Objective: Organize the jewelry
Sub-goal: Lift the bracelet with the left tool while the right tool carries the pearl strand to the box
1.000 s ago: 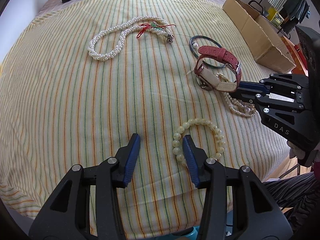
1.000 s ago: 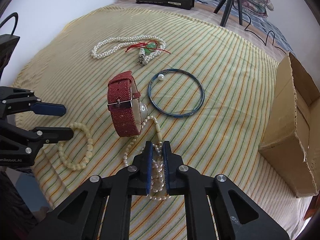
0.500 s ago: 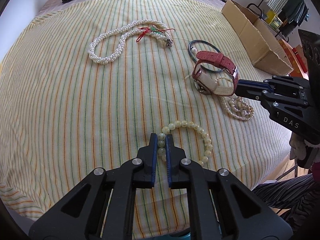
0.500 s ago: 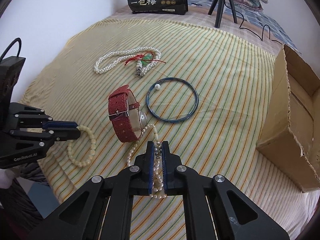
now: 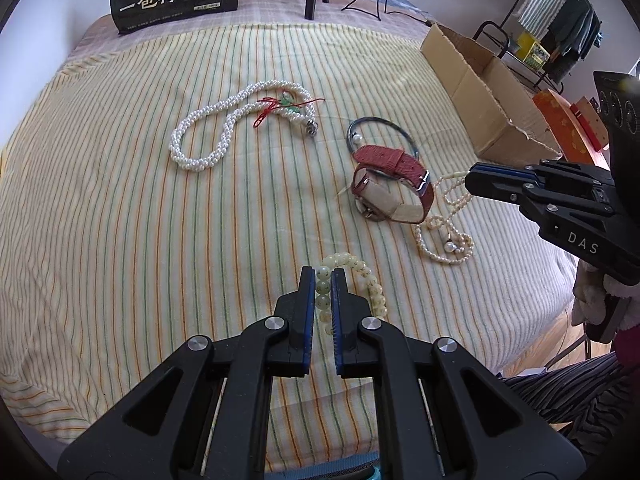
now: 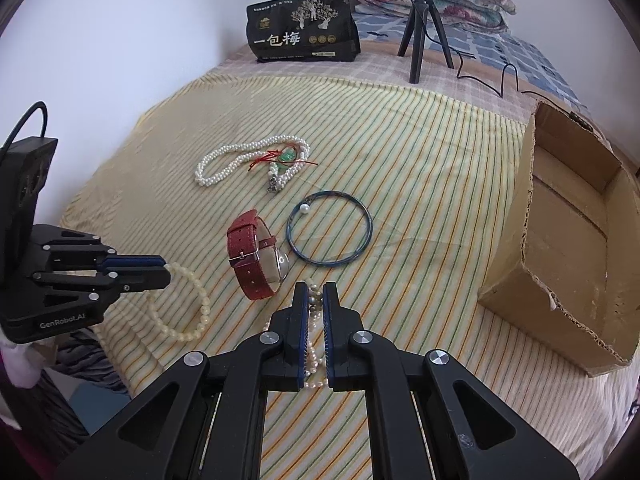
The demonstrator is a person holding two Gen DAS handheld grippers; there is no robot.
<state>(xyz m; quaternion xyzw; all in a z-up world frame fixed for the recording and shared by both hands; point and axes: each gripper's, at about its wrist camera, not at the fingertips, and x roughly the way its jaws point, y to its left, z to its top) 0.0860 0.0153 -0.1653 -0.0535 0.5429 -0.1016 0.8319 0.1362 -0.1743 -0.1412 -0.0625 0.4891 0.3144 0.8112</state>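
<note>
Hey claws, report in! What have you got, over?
Left claw shut on bead bracelet. Right claw shut on thin pearl necklace. Red watch close beside. Over.

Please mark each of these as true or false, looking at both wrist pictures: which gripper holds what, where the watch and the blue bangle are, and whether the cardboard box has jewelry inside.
1. The left gripper is shut on the cream bead bracelet. True.
2. The right gripper stands open above the cloth. False: it is shut on the thin pearl strand.
3. The red-strap watch lies beside the blue bangle. True.
4. The thick pearl necklace lies inside the cardboard box. False: it lies on the striped cloth, and no jewelry shows in the box.
5. A red cord and a green charm sit on the thick pearl necklace. True.
</note>
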